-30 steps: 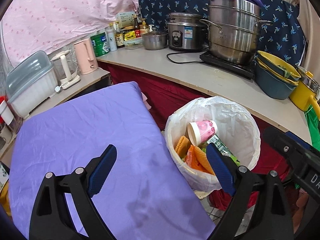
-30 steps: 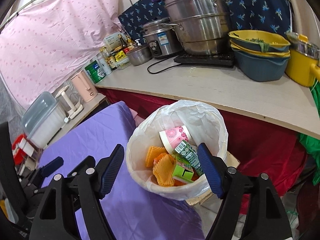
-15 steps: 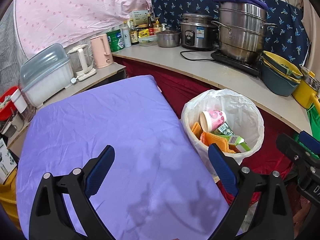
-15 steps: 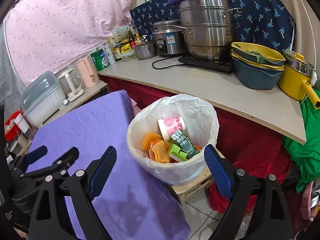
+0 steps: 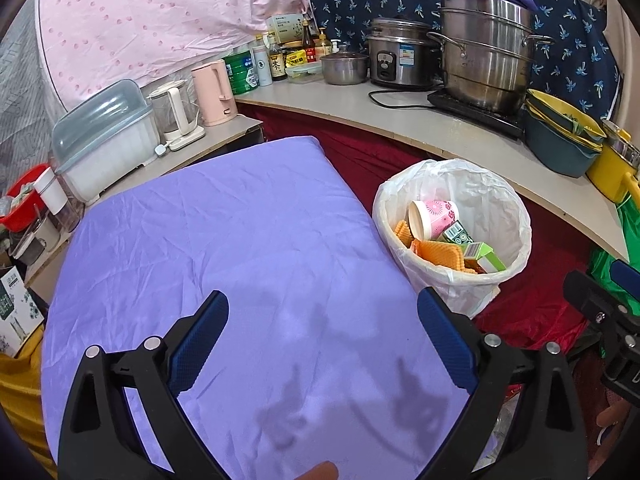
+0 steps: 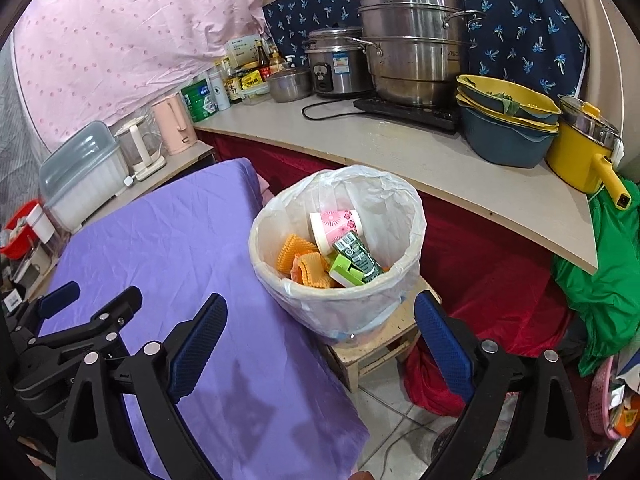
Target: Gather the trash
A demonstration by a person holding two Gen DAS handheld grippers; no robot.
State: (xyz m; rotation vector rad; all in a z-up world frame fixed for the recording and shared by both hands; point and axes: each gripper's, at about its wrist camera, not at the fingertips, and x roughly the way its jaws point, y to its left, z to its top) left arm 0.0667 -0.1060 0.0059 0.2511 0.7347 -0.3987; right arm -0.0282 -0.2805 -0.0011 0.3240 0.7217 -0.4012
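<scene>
Crumpled orange wrappers [image 6: 306, 264], a green carton [image 6: 354, 262] and a pink paper cup [image 6: 336, 228], mouth facing the purple-covered table [image 6: 168, 248], lie in the white-lined bin [image 6: 340, 308] just beside the table's edge. Left gripper [image 5: 322, 340] and right gripper [image 6: 320, 338], jaws just opened, hold nothing.

Your left camera looks down over the purple cloth [image 5: 248, 264], with the bin [image 5: 452, 236] near, at two o'clock. Your right camera looks down too, bin [image 6: 336, 248] at twelve. Both see the counter [image 6: 420, 152].
</scene>
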